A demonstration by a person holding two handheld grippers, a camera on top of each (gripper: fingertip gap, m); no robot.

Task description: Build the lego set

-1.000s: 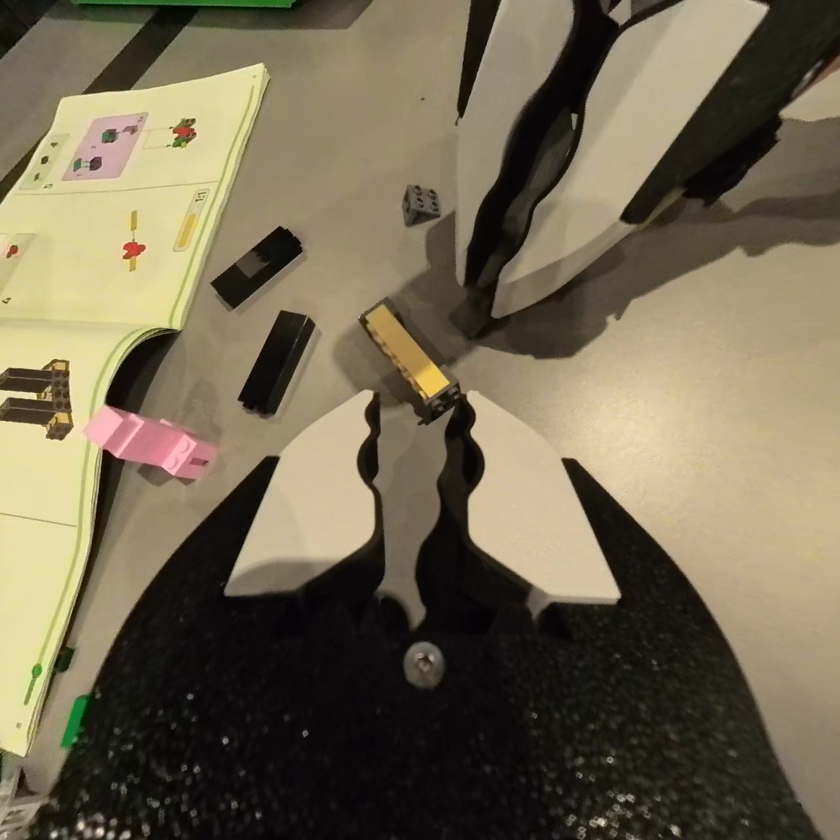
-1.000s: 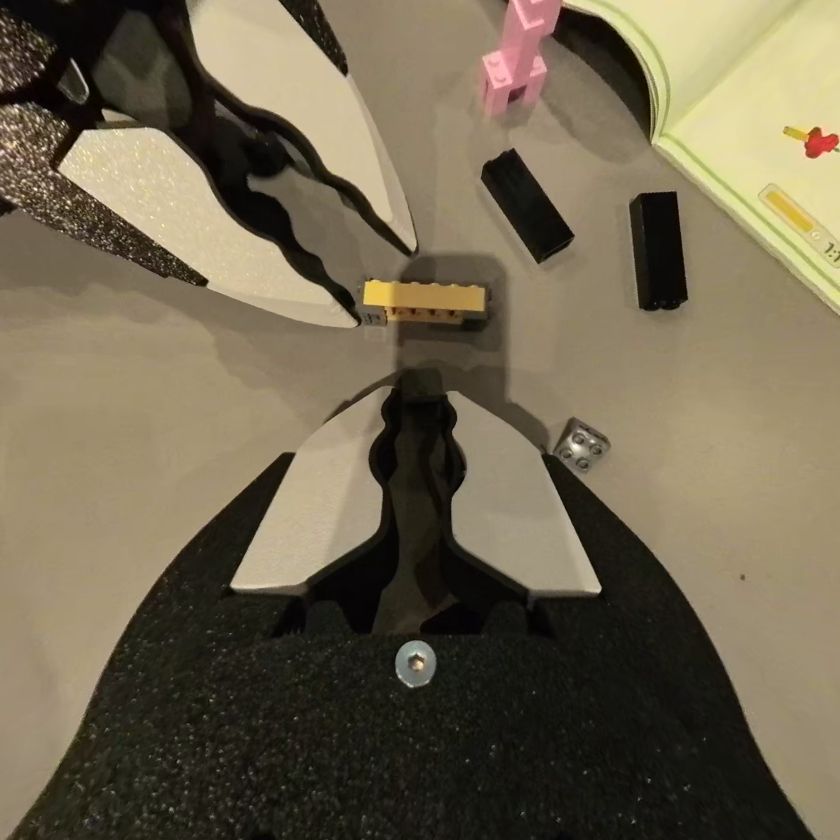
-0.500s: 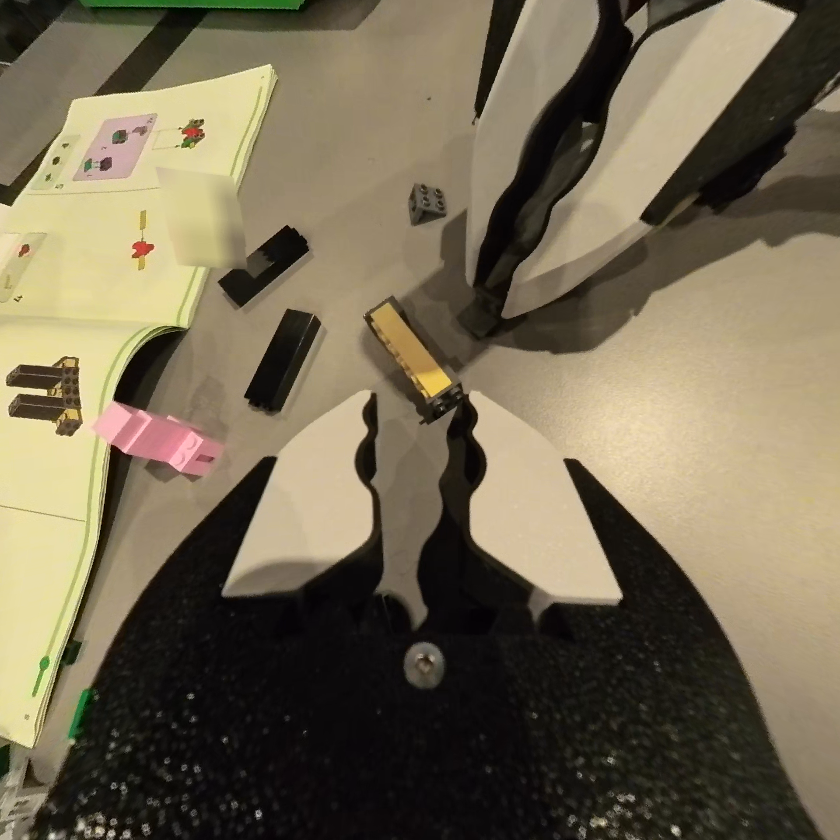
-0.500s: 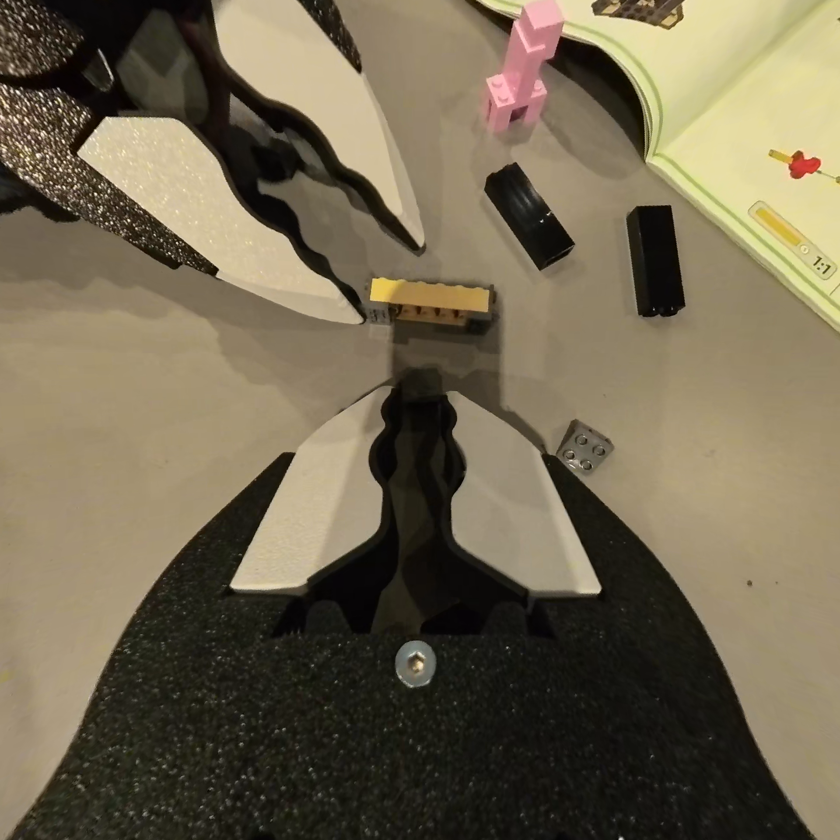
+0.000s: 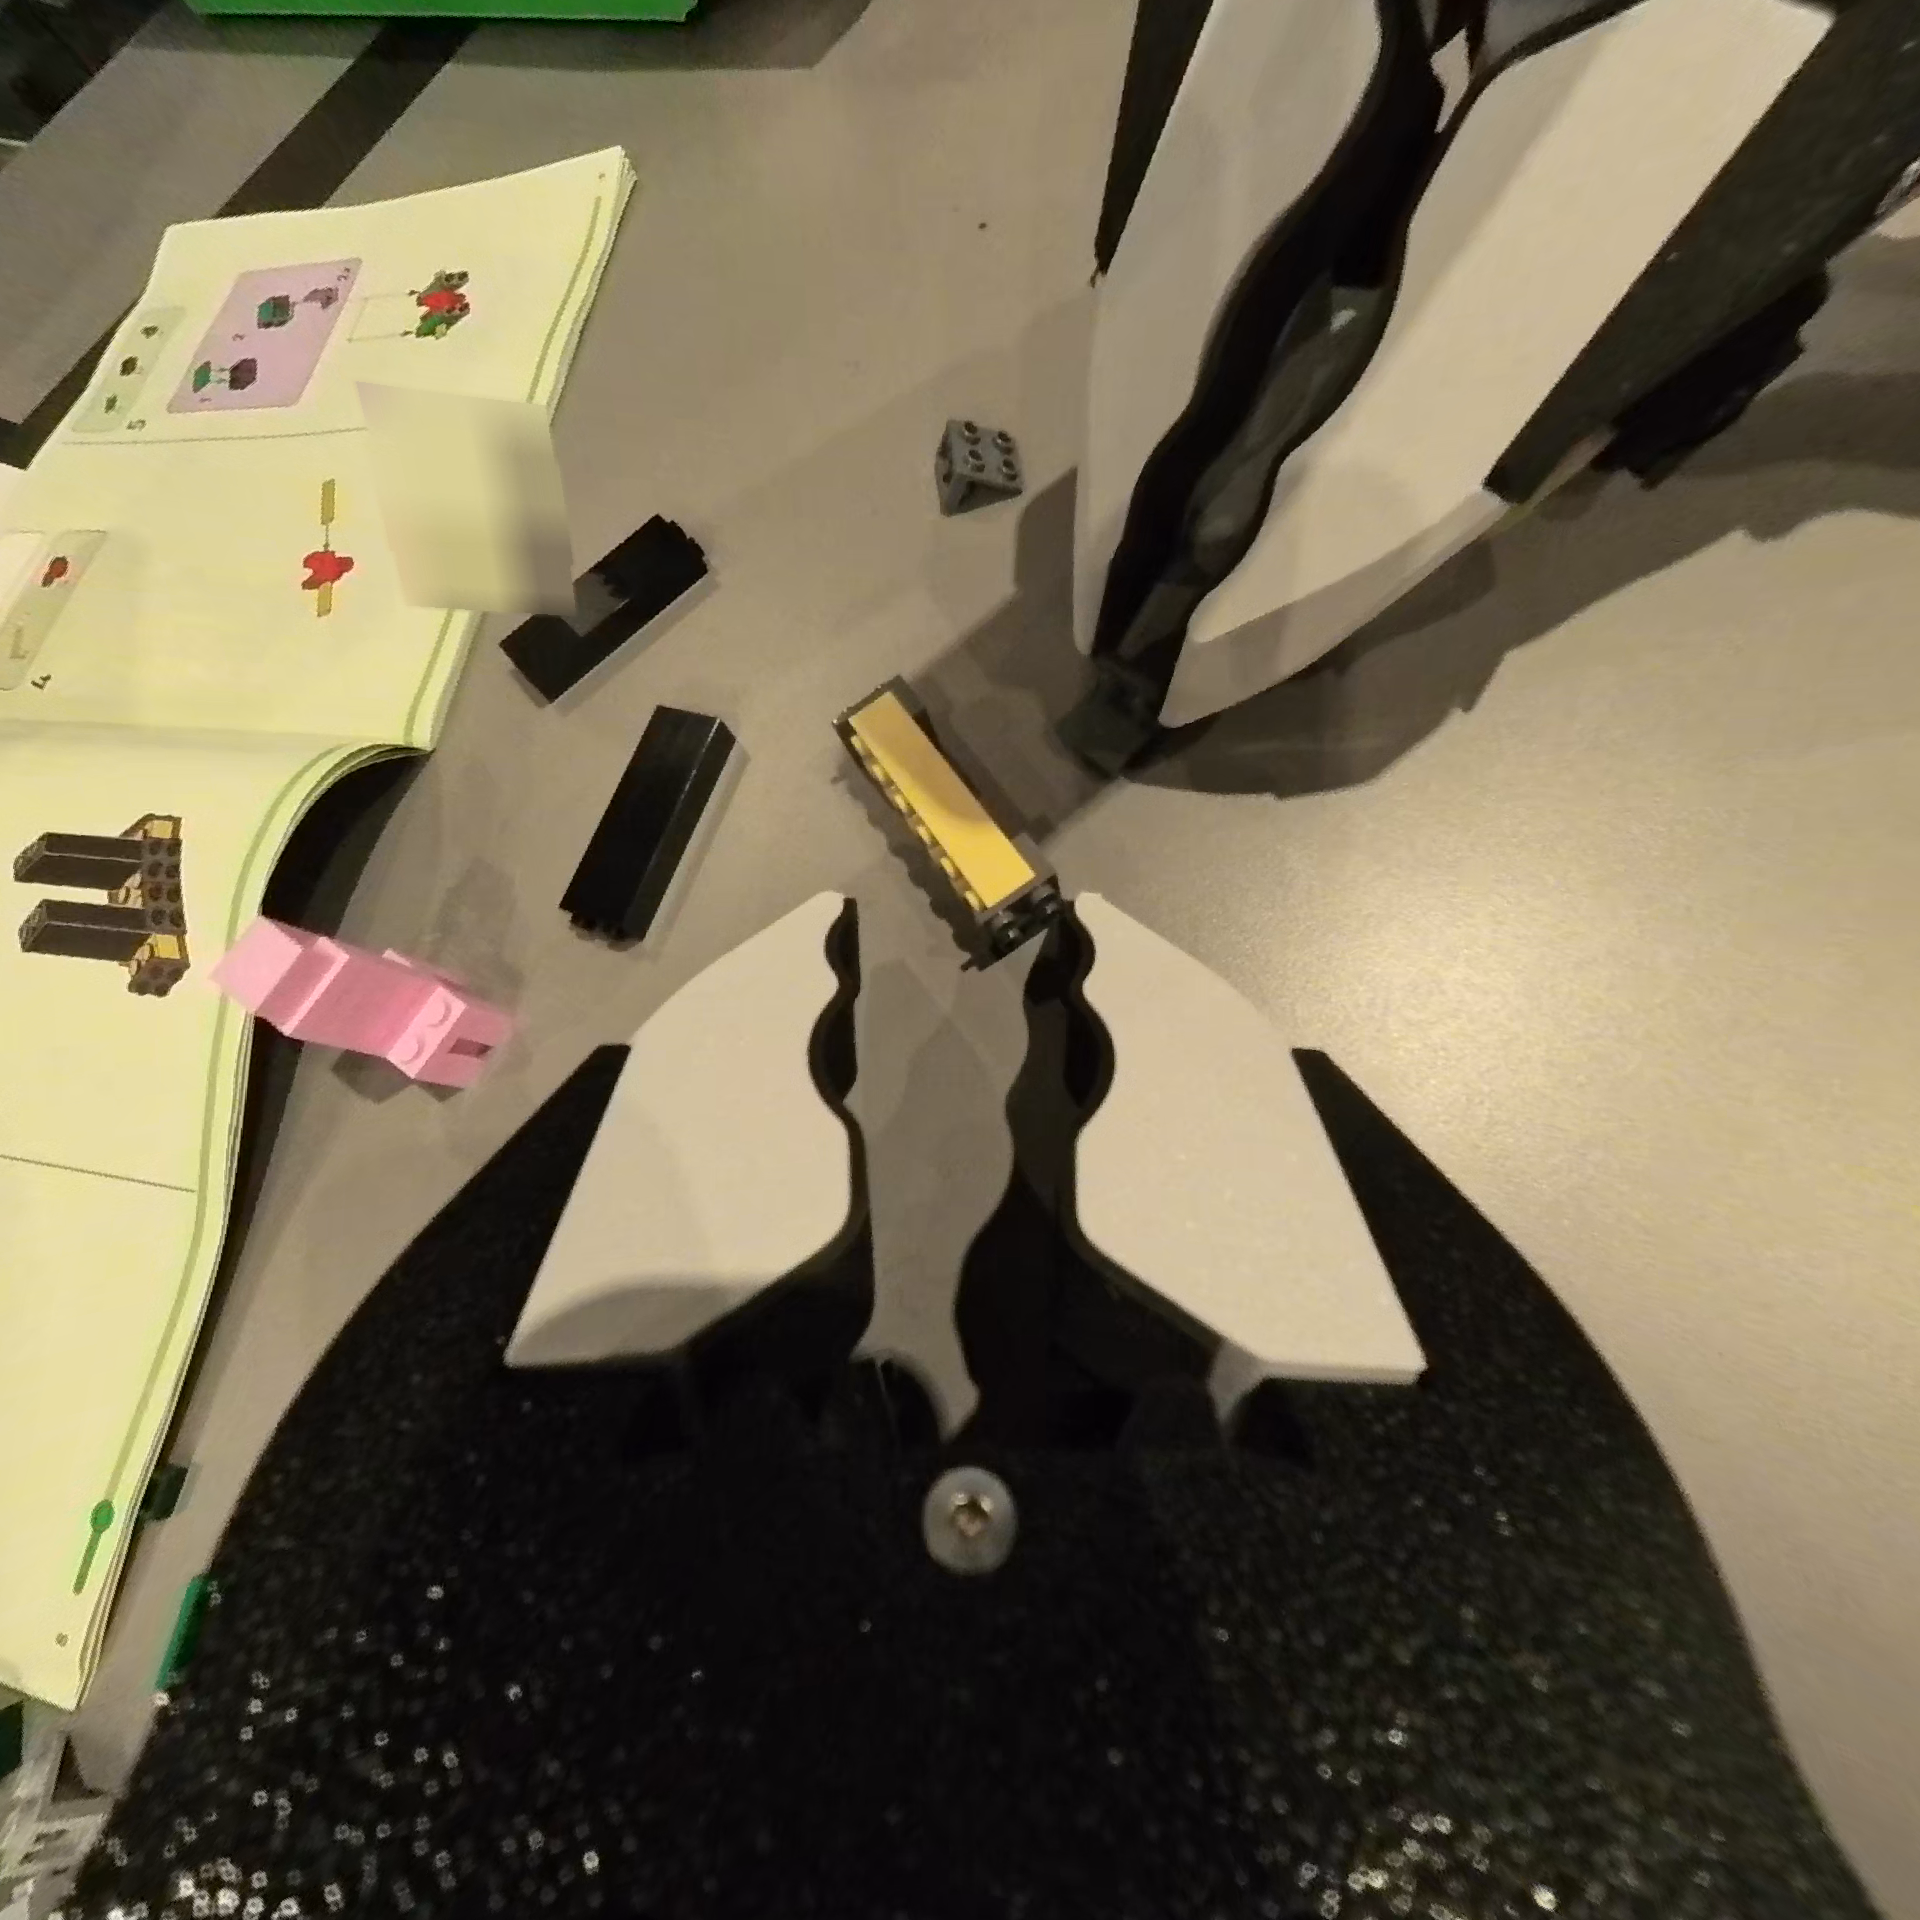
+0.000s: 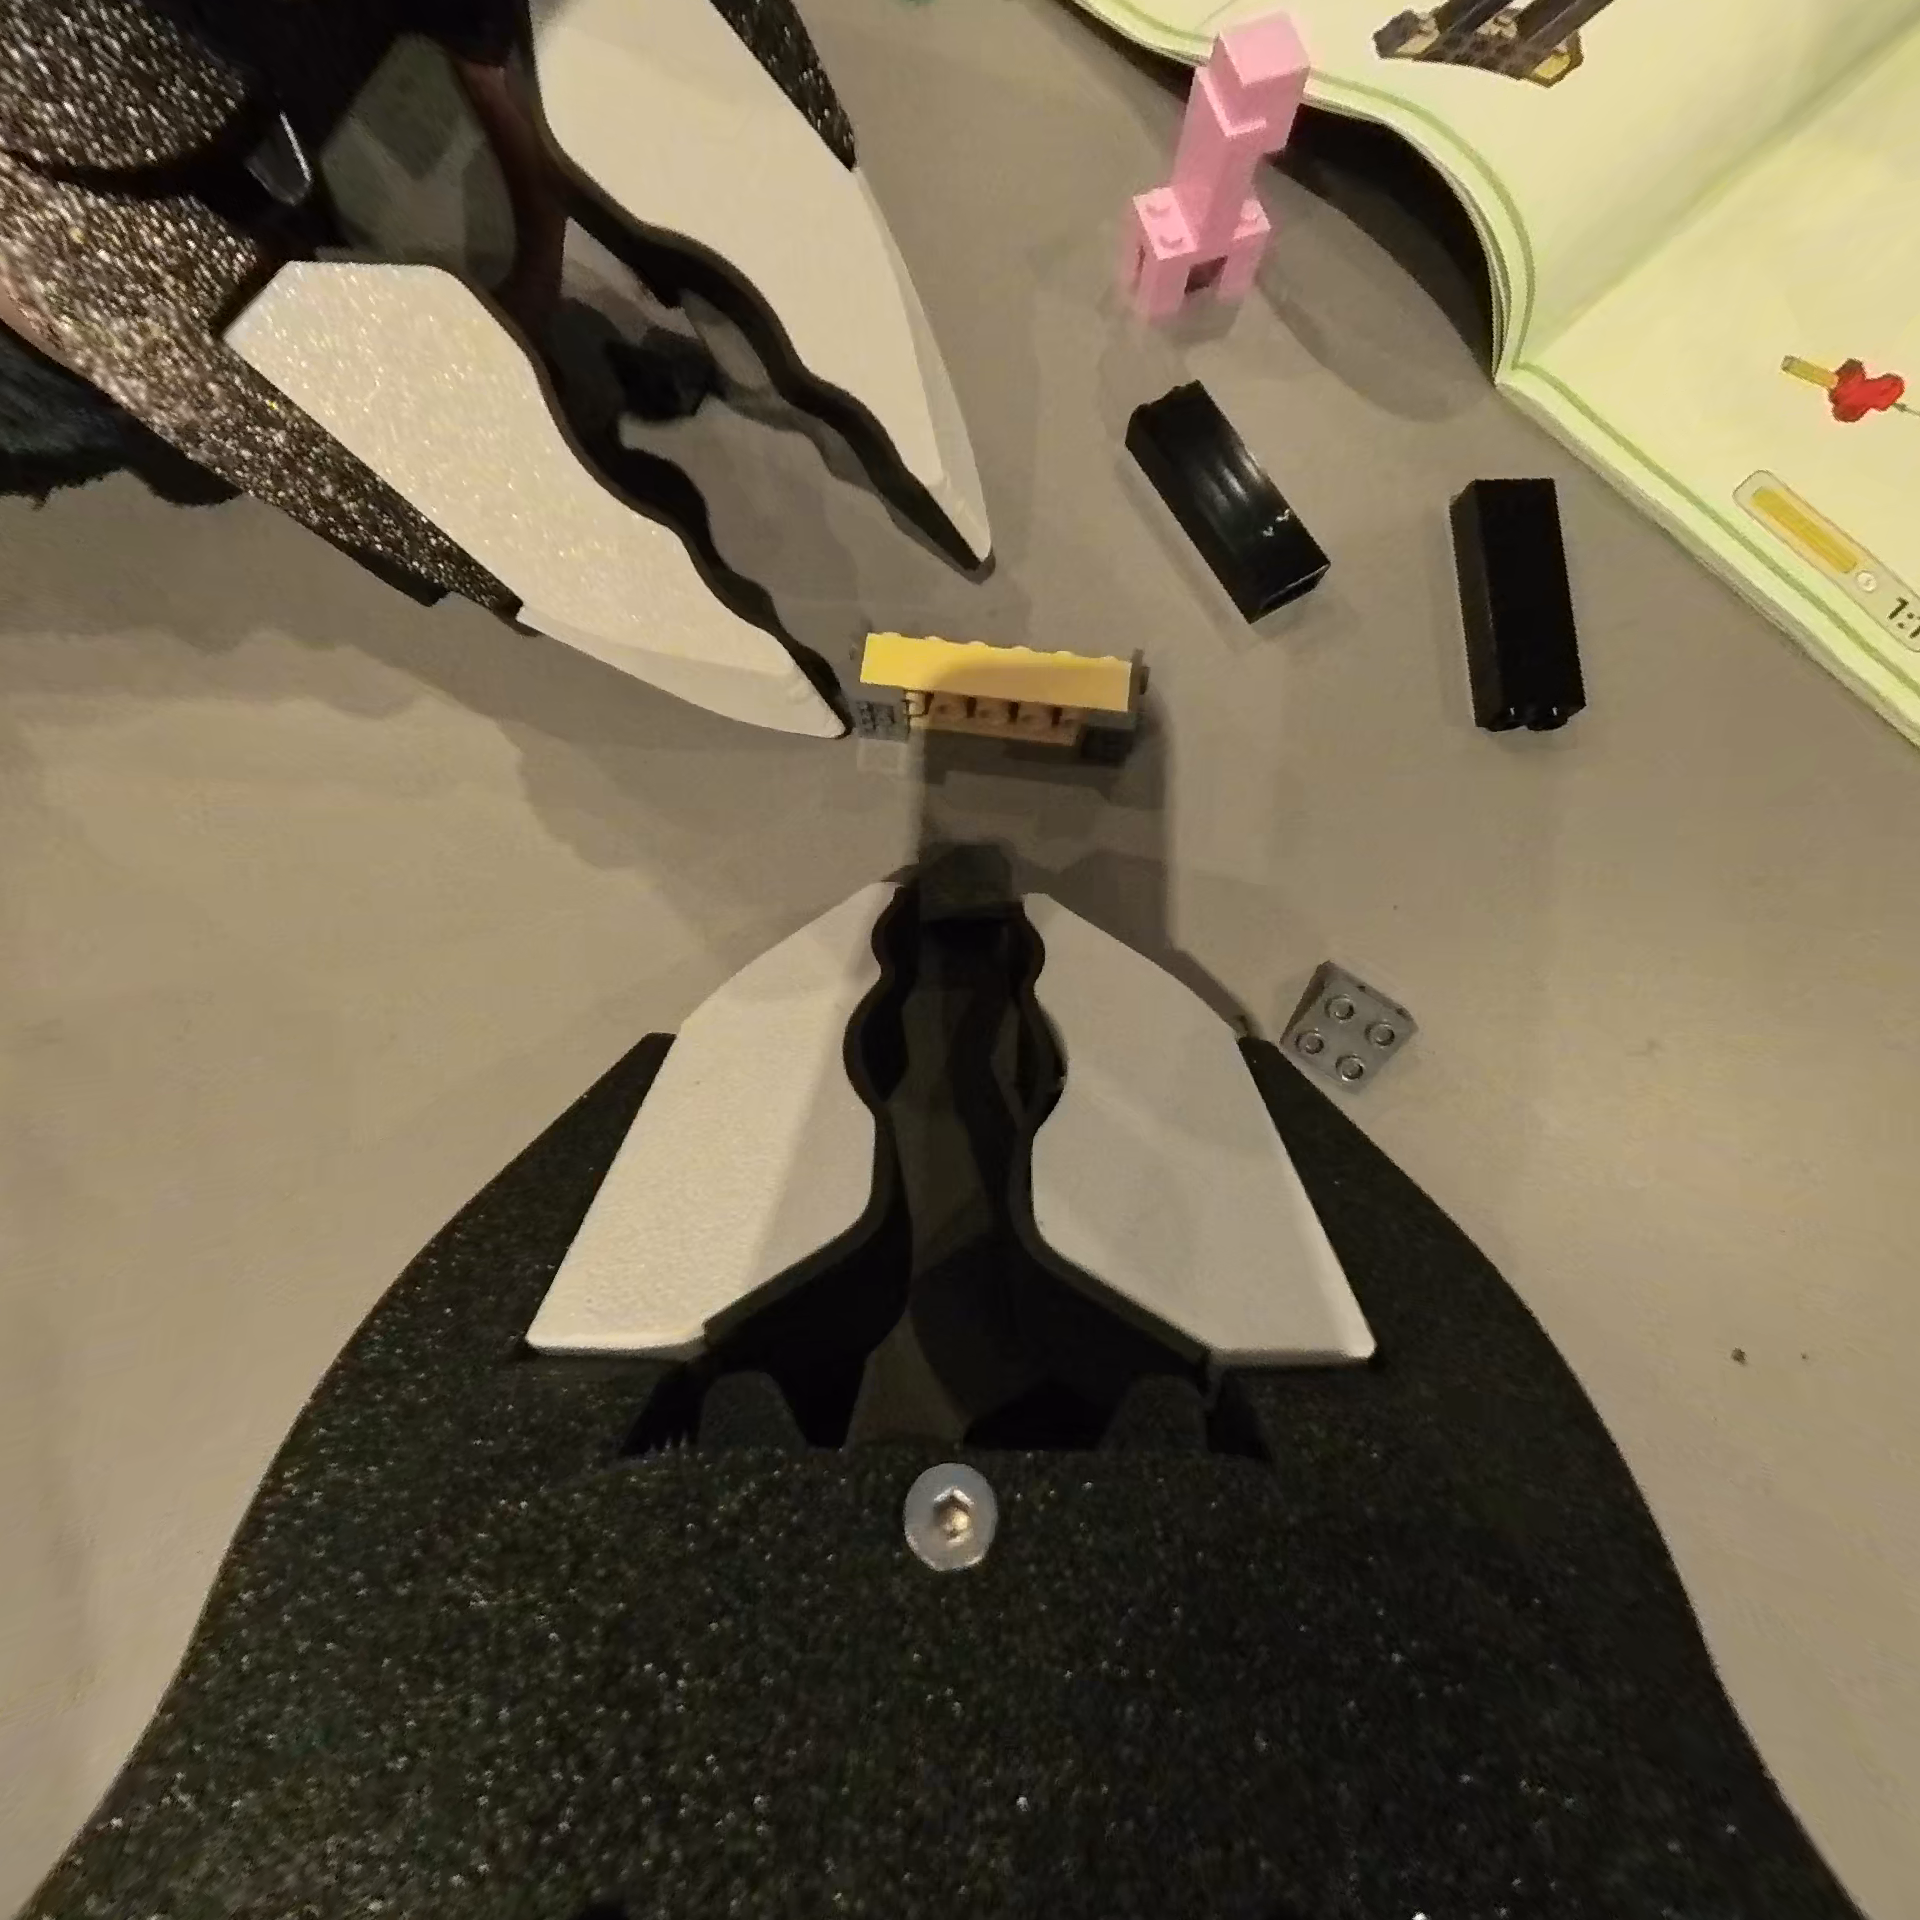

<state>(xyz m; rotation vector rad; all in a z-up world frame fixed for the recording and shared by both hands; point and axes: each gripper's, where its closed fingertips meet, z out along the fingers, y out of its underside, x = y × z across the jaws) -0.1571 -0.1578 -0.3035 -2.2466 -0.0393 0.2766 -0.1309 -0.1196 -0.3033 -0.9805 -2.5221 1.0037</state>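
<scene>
A tan and dark grey lego assembly (image 5: 940,821) lies on the grey table, also in the right wrist view (image 6: 997,686). My left gripper (image 5: 961,914) is open and empty. One of its fingertips (image 6: 821,712) sits right at the assembly's grey end. My right gripper (image 6: 964,896) is shut on a small dark grey brick (image 6: 966,878) just short of the assembly's long side. It shows across the assembly in the left wrist view (image 5: 1117,717).
Two black bricks (image 5: 649,821) (image 5: 608,608), a grey 2x2 piece (image 5: 982,468) and a pink lego figure (image 5: 364,1003) lie around the assembly. The open instruction booklet (image 5: 260,582) lies to the left. A green box edge (image 5: 416,8) shows at the far side.
Both grippers have barely moved. The right wrist view has shifted slightly, showing more of the booklet. No brick on the table has moved.
</scene>
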